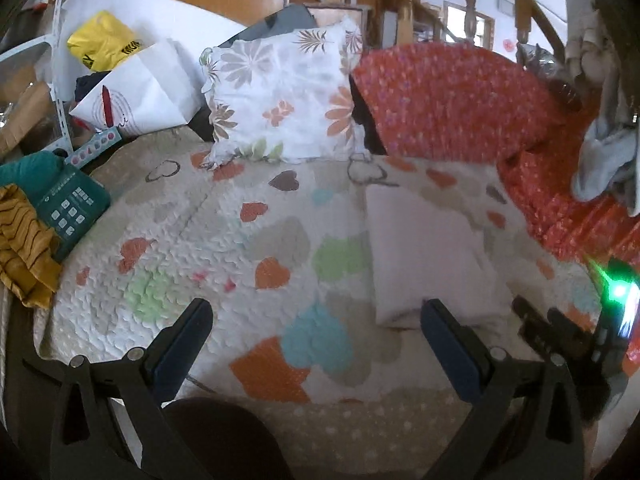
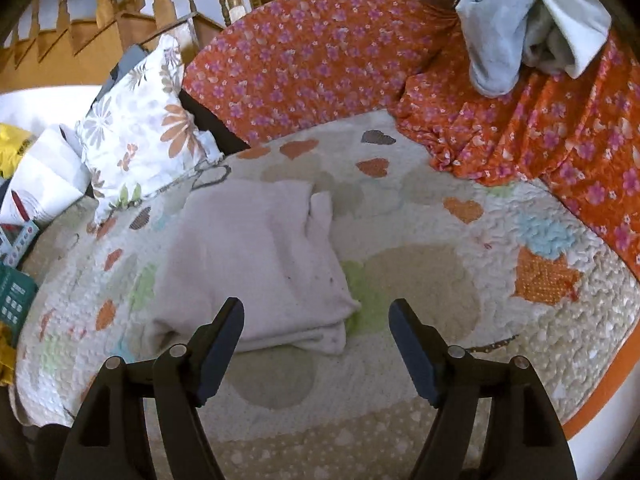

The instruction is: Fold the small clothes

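Lying folded flat on the quilt [image 2: 500, 300], pale pink garment [image 2: 256, 264]; both tongs [image 2: 316, 320] spread, empty.

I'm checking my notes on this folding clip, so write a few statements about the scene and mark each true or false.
1. The pale pink folded cloth lies on the heart-patterned quilt. True.
2. The right gripper is clamped on the cloth. False: its jaws are open, holding nothing.
3. The left gripper is open and empty. True.
4. The flower-print white pillow lies on top of the folded cloth. False: it stands apart, behind it.
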Tool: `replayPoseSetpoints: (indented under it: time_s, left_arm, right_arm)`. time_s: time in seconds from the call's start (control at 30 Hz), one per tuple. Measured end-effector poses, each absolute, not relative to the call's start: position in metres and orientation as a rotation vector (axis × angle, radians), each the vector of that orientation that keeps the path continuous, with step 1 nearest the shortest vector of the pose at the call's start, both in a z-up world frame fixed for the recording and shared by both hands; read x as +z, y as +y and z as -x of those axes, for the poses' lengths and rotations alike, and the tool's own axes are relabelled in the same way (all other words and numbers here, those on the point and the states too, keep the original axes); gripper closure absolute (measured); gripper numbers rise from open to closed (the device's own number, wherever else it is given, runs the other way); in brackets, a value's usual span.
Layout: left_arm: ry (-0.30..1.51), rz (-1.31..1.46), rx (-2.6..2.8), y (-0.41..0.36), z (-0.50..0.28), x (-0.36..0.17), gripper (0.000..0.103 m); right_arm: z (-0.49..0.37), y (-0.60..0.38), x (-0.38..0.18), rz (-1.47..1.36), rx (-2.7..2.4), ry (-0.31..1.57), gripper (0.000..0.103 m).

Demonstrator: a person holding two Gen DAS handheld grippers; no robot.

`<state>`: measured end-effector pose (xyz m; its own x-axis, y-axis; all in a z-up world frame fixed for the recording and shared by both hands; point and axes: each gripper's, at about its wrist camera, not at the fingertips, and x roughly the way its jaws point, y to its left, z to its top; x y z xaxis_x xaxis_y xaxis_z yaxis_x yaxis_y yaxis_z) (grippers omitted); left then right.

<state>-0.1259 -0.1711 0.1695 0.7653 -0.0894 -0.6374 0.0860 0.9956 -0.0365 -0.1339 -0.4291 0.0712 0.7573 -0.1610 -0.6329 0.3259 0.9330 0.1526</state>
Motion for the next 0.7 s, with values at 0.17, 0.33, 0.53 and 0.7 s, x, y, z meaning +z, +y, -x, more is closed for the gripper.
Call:
replayPoseSetpoints:
  time_s: [0.17,0.33,0.53,0.7]
  left_arm:
    - [0.617,0.042,-0.076,-0.177,0.121,0.172,0.0]
    - [0.522,0.066,-0.085,-0.179,0.115,0.188,0.0]
    - [0.684,0.091,-0.187,-0.189,0.084,0.169,0.0]
    - [0.817,0.053,-0.179,-0.19,0.073,0.133,0.0]
  right_arm:
    - [0.121,-0.419,0.055,-0.182,-0.269,0.707,0.024]
    - [0.119,-0.408,0.05,-0.139,-0.258,0.701,0.024]
    - [0.115,-0.403,0.045,-0.128,-0.267,0.722,0.024]
    - [0.109,-0.399,0.041,-0.111,-0.305,0.742,0.024]
